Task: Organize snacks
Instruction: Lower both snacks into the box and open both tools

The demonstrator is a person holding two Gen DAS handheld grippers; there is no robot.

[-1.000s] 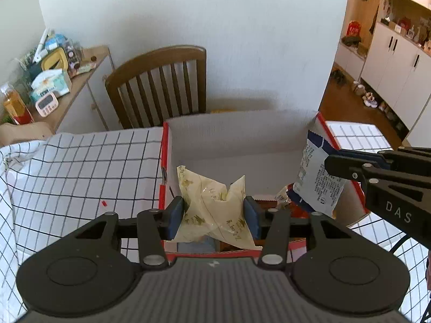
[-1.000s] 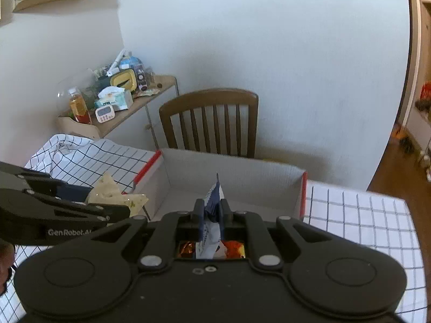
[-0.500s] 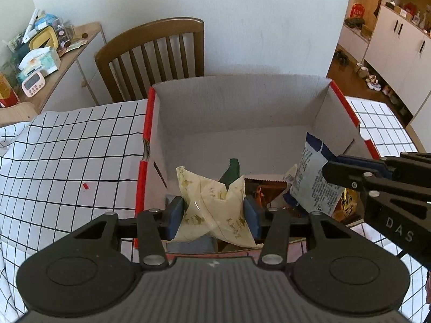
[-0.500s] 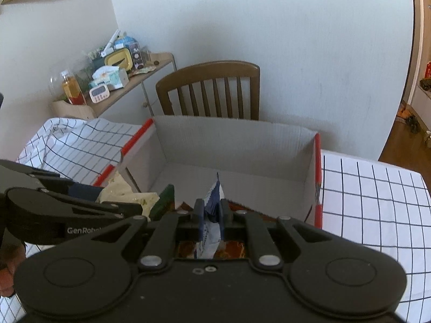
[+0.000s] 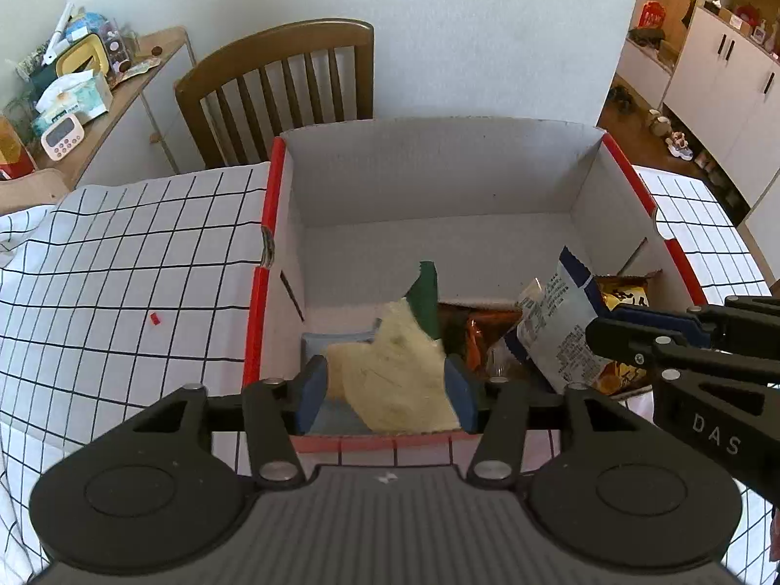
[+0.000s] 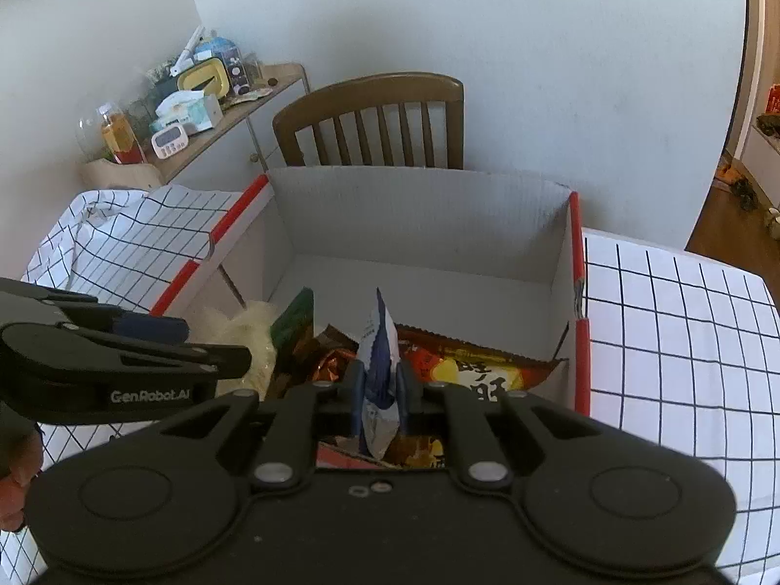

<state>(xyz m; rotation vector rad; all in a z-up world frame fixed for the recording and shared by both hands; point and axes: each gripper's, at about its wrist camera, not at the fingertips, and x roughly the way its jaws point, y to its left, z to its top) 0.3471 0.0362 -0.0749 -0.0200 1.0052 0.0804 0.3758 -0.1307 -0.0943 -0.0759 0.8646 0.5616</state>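
- The left gripper (image 5: 385,392) hangs over the near edge of the cardboard box (image 5: 438,170). Its jaws are opening, and the pale yellow snack bag (image 5: 395,380) sits between the blue pads (image 5: 309,392).
- The yellow bag looks blurry, so it may be slipping free. Whether the pads touch it at this moment cannot be told.
- The right gripper (image 6: 380,397) is closed tight on the blue and white snack packet (image 6: 378,365). The packet stands up on its edge over the near right part of the box.
- More snacks already lie in the near half of the box: an orange bag (image 6: 468,365), a dark green packet (image 6: 292,321) and a light blue packet (image 5: 336,341). The far half of the box is bare.
- What could go wrong: the yellow bag could land on the near wall of the box and tip out onto the checked tablecloth (image 5: 122,263), because it is so close to that edge.
- The yellow bag could also fall on top of the green packet and make a messy pile.
- The two grippers are near each other, so they could bump if one moves sideways.
- The blue and white packet is thin and held by a small part, so it might twist when let go.
- Both grippers point down into the box at a slant, side by side, left one by the left wall.
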